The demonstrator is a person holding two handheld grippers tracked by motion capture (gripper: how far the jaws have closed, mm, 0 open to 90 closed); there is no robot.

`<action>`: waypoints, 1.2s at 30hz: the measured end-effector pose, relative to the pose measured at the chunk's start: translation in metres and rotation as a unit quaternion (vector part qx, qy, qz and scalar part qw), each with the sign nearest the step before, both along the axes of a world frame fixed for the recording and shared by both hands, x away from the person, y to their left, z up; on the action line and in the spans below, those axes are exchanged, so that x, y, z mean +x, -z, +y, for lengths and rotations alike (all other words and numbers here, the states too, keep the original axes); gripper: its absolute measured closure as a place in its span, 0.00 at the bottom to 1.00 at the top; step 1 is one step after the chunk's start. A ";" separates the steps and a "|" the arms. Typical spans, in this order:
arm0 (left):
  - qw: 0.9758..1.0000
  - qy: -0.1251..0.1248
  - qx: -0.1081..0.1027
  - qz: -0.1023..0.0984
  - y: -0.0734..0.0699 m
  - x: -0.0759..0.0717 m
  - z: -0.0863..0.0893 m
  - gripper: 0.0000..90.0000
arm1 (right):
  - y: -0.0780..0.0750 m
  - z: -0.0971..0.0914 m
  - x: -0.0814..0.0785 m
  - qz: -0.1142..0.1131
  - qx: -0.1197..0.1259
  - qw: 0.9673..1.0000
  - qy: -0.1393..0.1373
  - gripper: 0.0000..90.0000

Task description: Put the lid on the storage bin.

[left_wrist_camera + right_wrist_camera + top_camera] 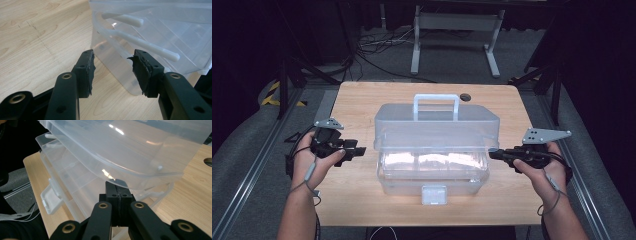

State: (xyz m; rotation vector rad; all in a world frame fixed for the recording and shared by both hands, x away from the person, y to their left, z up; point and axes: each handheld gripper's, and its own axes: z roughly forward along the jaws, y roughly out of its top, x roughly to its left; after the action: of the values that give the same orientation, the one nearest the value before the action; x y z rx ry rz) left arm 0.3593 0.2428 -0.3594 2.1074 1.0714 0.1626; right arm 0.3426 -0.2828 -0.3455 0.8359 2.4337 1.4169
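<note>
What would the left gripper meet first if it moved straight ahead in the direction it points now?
Most likely the clear plastic box: its side wall lies right beyond the open left gripper, with the white hinge arm just above. Depth is uncertain.

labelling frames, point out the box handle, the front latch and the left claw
handle (435, 98): high view, top bar of the white handle
latch (434, 194): high view, middle of the front flap
left claw (113, 72): left gripper view, midway between its tips
</note>
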 end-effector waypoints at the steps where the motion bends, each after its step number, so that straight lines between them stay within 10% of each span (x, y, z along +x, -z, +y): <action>1: 1.000 0.001 0.001 0.000 0.000 0.000 -0.001 0.58 | 0.000 -0.001 0.000 0.001 -0.002 1.000 0.001 1.00; 36: 1.000 0.005 0.021 0.014 0.010 0.003 -0.006 0.58 | 0.005 0.002 -0.002 0.056 -0.081 0.994 -0.040 1.00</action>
State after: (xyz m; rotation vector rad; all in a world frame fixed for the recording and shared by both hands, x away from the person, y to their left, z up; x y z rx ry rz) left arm 0.3626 0.2365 -0.3690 2.1590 1.0820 0.1519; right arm 0.3406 -0.2810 -0.3502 0.8090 2.6513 1.2075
